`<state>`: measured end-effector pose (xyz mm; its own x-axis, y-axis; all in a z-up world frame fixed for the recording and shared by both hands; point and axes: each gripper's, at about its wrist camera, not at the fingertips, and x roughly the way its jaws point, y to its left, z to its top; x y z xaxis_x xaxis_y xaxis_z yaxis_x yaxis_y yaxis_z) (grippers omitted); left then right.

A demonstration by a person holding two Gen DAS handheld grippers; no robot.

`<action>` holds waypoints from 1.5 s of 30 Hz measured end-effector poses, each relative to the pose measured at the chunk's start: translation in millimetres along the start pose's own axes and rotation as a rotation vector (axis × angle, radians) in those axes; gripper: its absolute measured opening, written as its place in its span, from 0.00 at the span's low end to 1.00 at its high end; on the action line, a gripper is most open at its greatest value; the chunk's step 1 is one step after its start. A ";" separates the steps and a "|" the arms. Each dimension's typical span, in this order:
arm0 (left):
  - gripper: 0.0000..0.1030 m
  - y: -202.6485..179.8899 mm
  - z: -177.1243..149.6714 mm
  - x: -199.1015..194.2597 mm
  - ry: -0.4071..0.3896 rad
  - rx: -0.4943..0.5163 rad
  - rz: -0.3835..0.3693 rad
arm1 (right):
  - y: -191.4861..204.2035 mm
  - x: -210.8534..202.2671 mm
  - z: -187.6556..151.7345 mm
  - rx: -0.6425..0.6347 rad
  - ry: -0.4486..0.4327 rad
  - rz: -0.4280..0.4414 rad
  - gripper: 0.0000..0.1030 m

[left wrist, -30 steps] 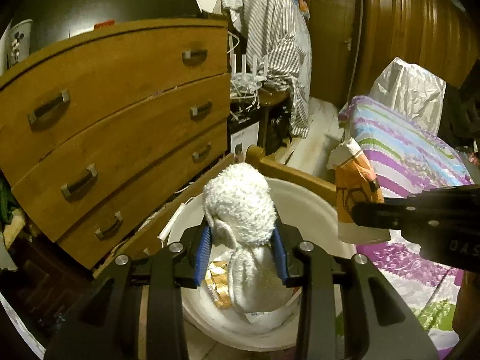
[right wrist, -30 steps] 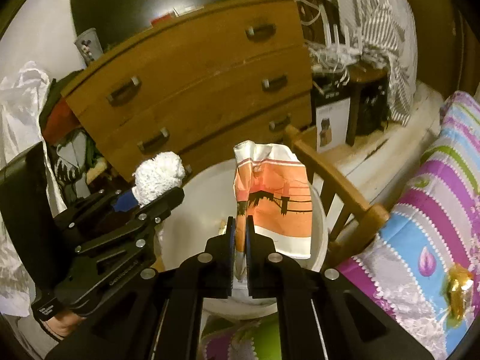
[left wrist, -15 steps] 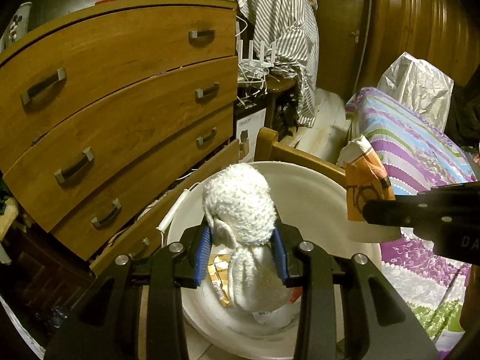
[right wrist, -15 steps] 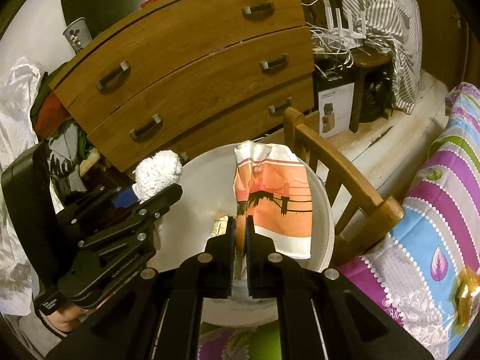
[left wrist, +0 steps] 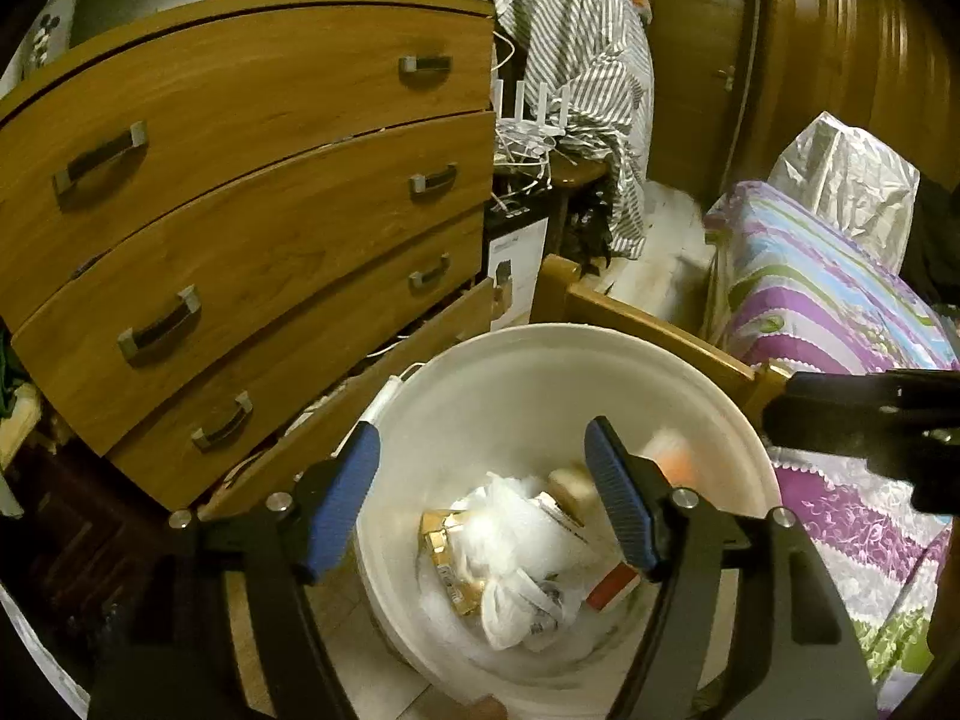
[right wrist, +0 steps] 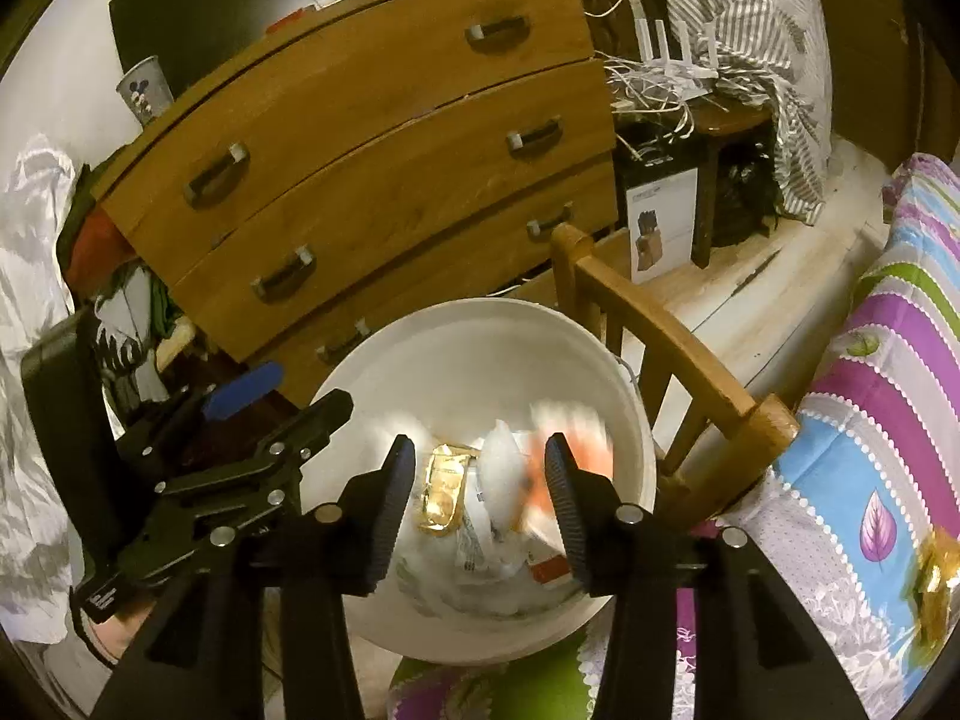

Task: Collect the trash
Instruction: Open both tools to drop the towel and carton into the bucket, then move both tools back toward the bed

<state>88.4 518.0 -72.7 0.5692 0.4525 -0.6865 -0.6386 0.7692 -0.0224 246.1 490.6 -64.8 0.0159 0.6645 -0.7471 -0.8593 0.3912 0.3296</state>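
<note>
A white round bin (left wrist: pixel 540 354) (right wrist: pixel 480 324) stands below both grippers. My left gripper (left wrist: pixel 483 486) is open and empty above it, also seen in the right wrist view (right wrist: pixel 264 402). My right gripper (right wrist: pixel 480 492) is open and empty above the bin; its black body shows at the right of the left wrist view (left wrist: pixel 864 414). The white fluffy wad (left wrist: pixel 510 534) (right wrist: pixel 501 468) lies in the bin among other trash. The orange and white paper bag (left wrist: pixel 669 456) (right wrist: pixel 570 438) is a blur inside the bin. A gold wrapper (right wrist: pixel 444 486) lies there too.
A wooden chest of drawers (left wrist: pixel 240 192) stands close to the left of the bin. A wooden chair back (right wrist: pixel 672 348) is right behind the bin. A bed with a striped purple cover (left wrist: pixel 828 312) is on the right. A small table with cables and a striped shirt (left wrist: pixel 576 78) stands behind.
Both grippers opened. The fluffy wad dropped from the left one and the orange paper bag from the right one into the bin. Both grippers moved closer over the bin.
</note>
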 end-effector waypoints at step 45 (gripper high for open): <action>0.66 -338.0 -147.3 -85.1 0.111 0.551 -0.526 | -175.1 -357.7 -457.2 0.482 -0.440 -0.377 0.65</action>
<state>179.6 153.0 -113.8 0.6524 -0.0611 -0.7554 0.0690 0.9974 -0.0211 157.1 -106.7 -119.1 0.5545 0.5840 -0.5928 -0.4376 0.8106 0.3892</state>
